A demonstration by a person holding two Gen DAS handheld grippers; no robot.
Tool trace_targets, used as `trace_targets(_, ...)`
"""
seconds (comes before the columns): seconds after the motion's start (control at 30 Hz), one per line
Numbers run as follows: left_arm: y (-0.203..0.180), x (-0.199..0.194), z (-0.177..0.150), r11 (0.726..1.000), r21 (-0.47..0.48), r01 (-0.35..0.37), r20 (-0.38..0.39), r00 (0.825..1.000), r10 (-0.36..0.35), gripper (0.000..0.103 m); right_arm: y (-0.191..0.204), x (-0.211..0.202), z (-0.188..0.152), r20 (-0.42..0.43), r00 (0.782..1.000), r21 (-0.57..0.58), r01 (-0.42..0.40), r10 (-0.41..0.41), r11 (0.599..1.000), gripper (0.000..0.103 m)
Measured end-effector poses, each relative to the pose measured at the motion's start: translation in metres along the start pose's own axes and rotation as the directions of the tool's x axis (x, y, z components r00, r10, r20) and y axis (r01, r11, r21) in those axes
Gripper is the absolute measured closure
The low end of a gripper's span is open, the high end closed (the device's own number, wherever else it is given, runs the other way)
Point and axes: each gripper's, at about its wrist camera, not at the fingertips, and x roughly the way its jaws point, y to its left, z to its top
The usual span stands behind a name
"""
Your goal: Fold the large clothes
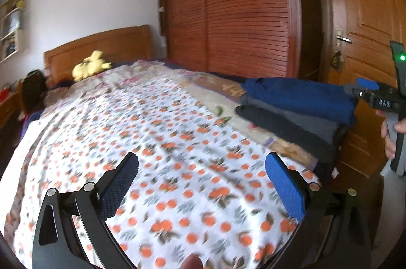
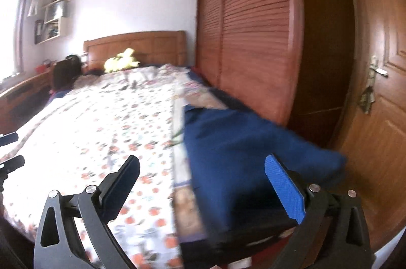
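Left wrist view: the left gripper (image 1: 201,182) gapes wide and empty over the orange-print bedspread (image 1: 157,132), while at three o'clock a folded stack (image 1: 299,114) sits finished, blue garment (image 1: 304,96) topmost. Right wrist view: the right gripper (image 2: 203,186) is fully spread, gripping nothing, above that blue garment (image 2: 241,154). No containers in sight; nothing unfolded shows.

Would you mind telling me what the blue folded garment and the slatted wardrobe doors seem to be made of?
The blue folded garment looks like soft matte woven cloth, judging by its creases. The slatted wardrobe doors look like reddish-brown wood with a satin sheen; veneer is possible.
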Motion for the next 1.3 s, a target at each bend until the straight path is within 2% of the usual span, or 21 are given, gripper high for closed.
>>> trace_targets(0.2,0.035,-0.032,-0.031,0.994,-0.035,-0.108,-0.030,0.994,0.107,0.002,0.060,0.010,-0.029,-0.020,0.992,0.009,-0.121,0.121,0.993,0.008)
trace_targets(0.37,0.064,-0.057,-0.056,0.983,-0.095,-0.157,-0.059,0.987,0.152,0.002,0.107,0.014,-0.047,-0.047,0.976,0.001,-0.212,0.211,0.977,0.008)
trace_targets(0.57,0.088,-0.080,-0.085,0.965,-0.148,-0.217,-0.084,0.975,0.207,0.003,0.158,0.008,-0.059,-0.060,0.959,-0.018,-0.277,0.276,0.961,0.008)
trace_targets(0.7,0.104,-0.098,-0.102,0.944,-0.183,-0.274,-0.097,0.961,0.260,0.003,0.184,0.001,-0.066,-0.059,0.949,-0.024,-0.311,0.309,0.950,0.008)
trace_targets(1.0,0.123,-0.147,-0.107,0.903,-0.221,-0.368,-0.063,0.930,0.363,0.003,0.238,-0.025,-0.073,-0.038,0.922,-0.042,-0.386,0.385,0.921,0.008)
trace_targets(1.3,0.126,-0.191,-0.098,0.882,-0.249,-0.401,-0.008,0.911,0.412,0.003,0.273,-0.062,-0.060,0.015,0.904,-0.083,-0.425,0.427,0.902,0.008)
